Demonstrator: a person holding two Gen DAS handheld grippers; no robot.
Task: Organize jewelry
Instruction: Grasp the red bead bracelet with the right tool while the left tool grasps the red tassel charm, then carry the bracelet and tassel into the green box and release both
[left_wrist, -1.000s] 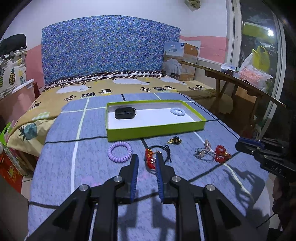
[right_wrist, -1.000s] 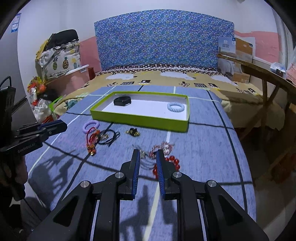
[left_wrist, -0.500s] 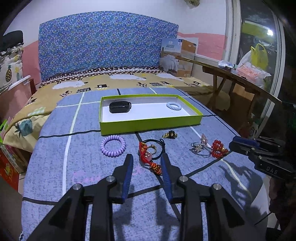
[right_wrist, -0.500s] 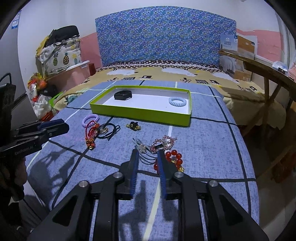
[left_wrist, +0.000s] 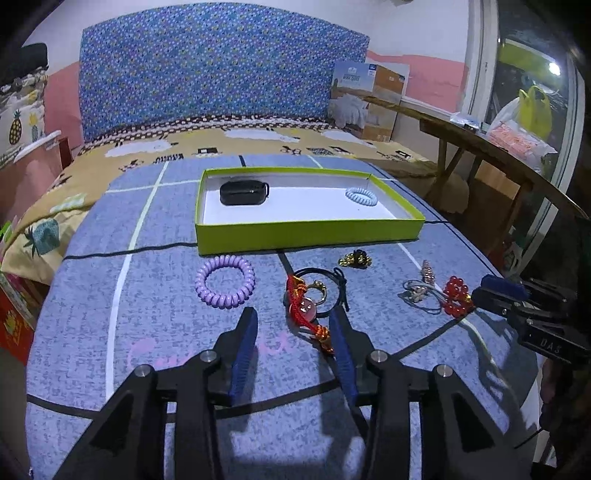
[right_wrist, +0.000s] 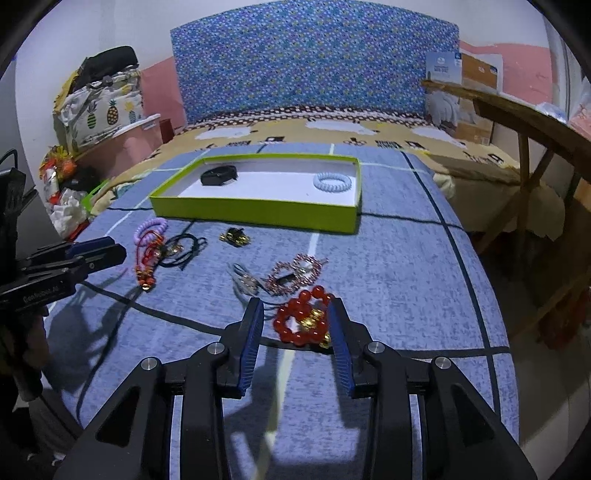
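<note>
Opening, the left gripper straddles one red cord bracelet; the right gripper, also opening, straddles one red bead bracelet. Two items lie in one far green tray.

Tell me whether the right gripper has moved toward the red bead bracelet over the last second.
Yes. The right gripper has come forward and down toward the blue mat; its opening jaws now flank the red bead bracelet, which a second ago lay just ahead of its tips.

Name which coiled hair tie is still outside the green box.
The purple coiled hair tie, lying on the blue cloth in front of the green box; the pale blue one lies inside.
</note>
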